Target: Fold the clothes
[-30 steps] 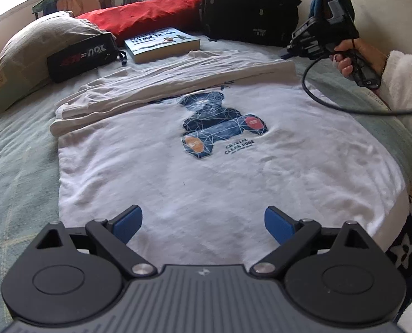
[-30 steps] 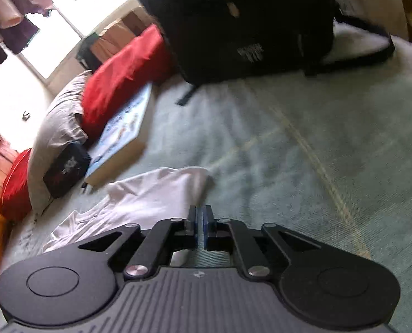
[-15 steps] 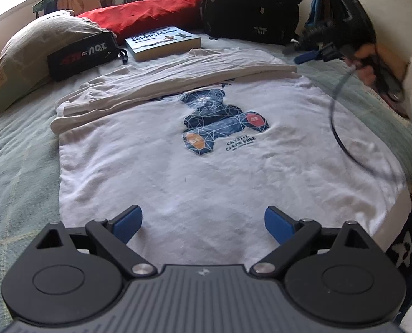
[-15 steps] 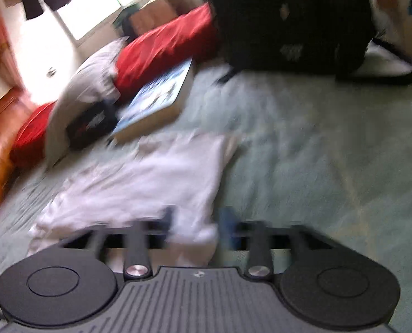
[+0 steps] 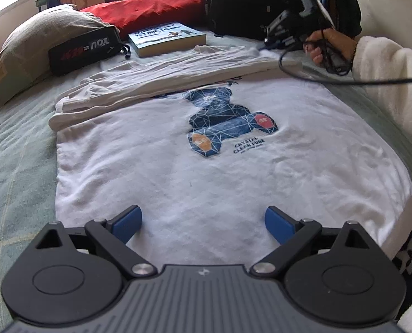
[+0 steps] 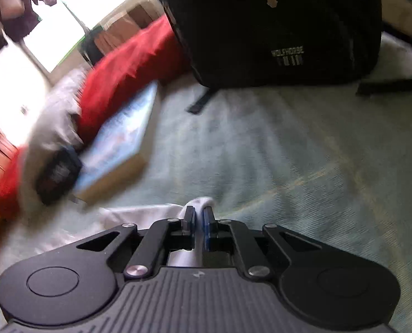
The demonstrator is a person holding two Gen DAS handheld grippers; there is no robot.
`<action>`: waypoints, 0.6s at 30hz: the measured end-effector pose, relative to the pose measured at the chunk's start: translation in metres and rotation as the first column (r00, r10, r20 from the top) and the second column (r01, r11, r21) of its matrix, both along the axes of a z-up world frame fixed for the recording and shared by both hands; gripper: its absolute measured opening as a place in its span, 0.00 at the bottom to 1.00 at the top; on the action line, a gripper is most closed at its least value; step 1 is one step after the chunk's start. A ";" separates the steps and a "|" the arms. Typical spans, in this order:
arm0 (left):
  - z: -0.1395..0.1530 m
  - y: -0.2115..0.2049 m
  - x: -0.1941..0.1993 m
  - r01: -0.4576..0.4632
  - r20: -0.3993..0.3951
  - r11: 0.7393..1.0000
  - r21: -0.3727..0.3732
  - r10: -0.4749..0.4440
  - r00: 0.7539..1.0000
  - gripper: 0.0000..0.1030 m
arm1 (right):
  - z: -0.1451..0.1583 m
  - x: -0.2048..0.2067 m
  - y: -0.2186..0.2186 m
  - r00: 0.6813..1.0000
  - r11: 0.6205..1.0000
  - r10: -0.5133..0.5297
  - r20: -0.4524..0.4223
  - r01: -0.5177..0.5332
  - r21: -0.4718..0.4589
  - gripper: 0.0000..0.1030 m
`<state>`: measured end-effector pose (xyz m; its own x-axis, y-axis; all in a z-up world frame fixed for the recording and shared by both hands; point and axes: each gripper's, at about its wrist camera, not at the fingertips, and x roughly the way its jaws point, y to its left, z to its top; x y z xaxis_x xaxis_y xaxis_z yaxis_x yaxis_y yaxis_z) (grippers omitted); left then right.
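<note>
A white T-shirt (image 5: 178, 172) with a blue bear print (image 5: 228, 119) lies flat on the bed. Its far part is folded over into a long band (image 5: 178, 72). My left gripper (image 5: 203, 219) hovers open just over the near hem, with nothing between its blue pads. In the left wrist view my right gripper (image 5: 265, 46), held by a hand in a white sleeve, sits at the band's far right end. The right wrist view shows the right gripper (image 6: 199, 211) shut on a white corner of the T-shirt (image 6: 203, 202), which pokes out past the fingertips.
A book (image 5: 167, 37), a black pouch (image 5: 83, 48), a grey pillow (image 5: 39, 33) and a red cushion (image 5: 150, 8) lie beyond the shirt. A black backpack (image 6: 275, 27) stands at the back. A cable hangs from the right gripper. Green bedspread (image 6: 303, 152) lies right of the shirt.
The right gripper was shut a second ago, opened over the shirt's far corner half a second ago, and is now shut on that corner. The left gripper has not moved.
</note>
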<state>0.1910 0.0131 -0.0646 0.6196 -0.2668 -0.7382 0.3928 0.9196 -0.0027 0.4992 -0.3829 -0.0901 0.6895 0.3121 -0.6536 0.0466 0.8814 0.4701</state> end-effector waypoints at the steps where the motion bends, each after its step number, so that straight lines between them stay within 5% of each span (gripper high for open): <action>1: 0.001 0.000 -0.001 0.001 0.003 1.000 0.001 -0.001 1.000 0.93 | -0.001 -0.002 -0.003 1.000 1.000 -0.010 -0.004 0.010 0.001 0.10; 6: 0.010 0.005 -0.004 -0.009 0.026 1.000 0.006 0.009 1.000 0.93 | 0.016 -0.031 -0.019 0.997 0.996 -0.077 0.018 0.078 -0.034 0.15; 9: 0.015 0.007 -0.004 -0.026 0.039 1.000 0.011 0.025 0.999 0.93 | 0.033 -0.057 -0.015 0.998 1.000 -0.009 0.062 0.011 -0.025 0.16; 13: 0.019 0.006 -0.003 -0.034 0.046 0.999 0.016 0.034 0.998 0.93 | 0.024 -0.081 0.004 0.995 0.991 0.101 0.023 -0.098 -0.093 0.34; 18: 0.019 0.003 -0.008 -0.024 0.044 0.999 0.023 0.023 0.999 0.93 | 0.008 -0.114 0.021 0.980 0.961 0.197 -0.021 -0.198 -0.193 0.34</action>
